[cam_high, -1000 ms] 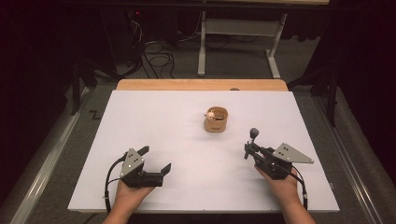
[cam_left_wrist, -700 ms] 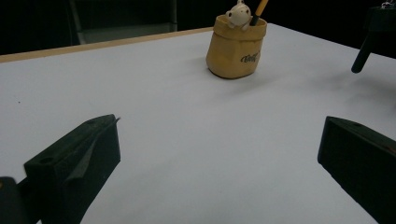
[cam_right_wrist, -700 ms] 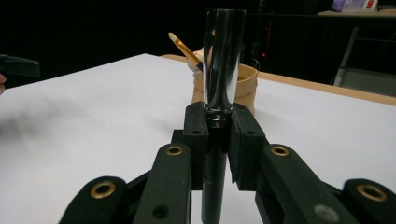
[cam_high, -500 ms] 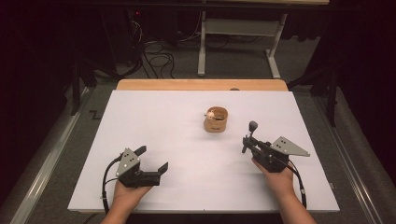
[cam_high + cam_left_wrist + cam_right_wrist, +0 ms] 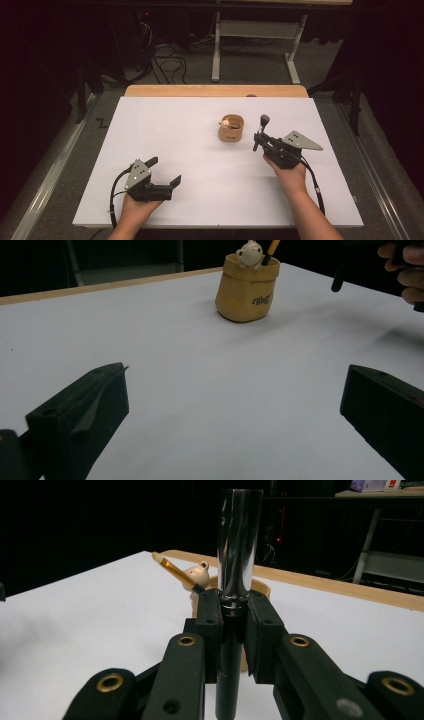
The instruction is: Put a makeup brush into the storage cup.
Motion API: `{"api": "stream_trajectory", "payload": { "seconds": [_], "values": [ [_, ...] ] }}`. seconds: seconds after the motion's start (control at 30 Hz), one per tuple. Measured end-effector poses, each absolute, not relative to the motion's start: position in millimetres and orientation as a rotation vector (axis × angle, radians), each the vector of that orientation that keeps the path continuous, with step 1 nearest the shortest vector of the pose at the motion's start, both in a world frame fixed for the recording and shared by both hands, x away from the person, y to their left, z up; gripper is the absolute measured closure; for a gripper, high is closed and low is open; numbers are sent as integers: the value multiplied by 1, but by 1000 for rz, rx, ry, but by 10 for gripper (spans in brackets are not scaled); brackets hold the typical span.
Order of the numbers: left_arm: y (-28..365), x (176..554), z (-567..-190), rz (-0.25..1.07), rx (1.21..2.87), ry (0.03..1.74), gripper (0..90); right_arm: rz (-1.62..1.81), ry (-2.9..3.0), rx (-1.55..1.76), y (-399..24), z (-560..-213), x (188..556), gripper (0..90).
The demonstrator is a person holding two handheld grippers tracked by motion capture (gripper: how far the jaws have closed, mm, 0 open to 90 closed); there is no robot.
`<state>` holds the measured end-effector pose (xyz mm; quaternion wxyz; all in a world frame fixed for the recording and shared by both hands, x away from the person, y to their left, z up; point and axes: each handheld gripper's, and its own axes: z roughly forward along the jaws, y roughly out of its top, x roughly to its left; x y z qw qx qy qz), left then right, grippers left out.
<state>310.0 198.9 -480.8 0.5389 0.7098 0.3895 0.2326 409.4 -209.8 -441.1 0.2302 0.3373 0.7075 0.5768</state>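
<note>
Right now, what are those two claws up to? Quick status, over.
Right claw shut on upright brush, beside the holder. Left claw open, holding nothing, low over table. Holder already has a bear and pencil. Path clear.

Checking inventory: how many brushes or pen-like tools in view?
2. One brush stands upright, clamped in the right hand-held gripper. One orange-handled brush leans in the tan holder beside the bear figure. More could sit hidden inside the holder.

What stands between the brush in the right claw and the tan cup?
Nothing visible does. The right claw holds the brush upright beside the cup, with bare white table between them. Inside the cup, a small bear figure and an orange pencil already take some room.
</note>
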Motion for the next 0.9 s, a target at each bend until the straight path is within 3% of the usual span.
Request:
{"api": "stream_trajectory", "payload": {
  "seconds": [0.9],
  "values": [
    [202,308,-479,545,1682,916,4,1585,1906,940,-172,-414,457,801]
  ]
}}
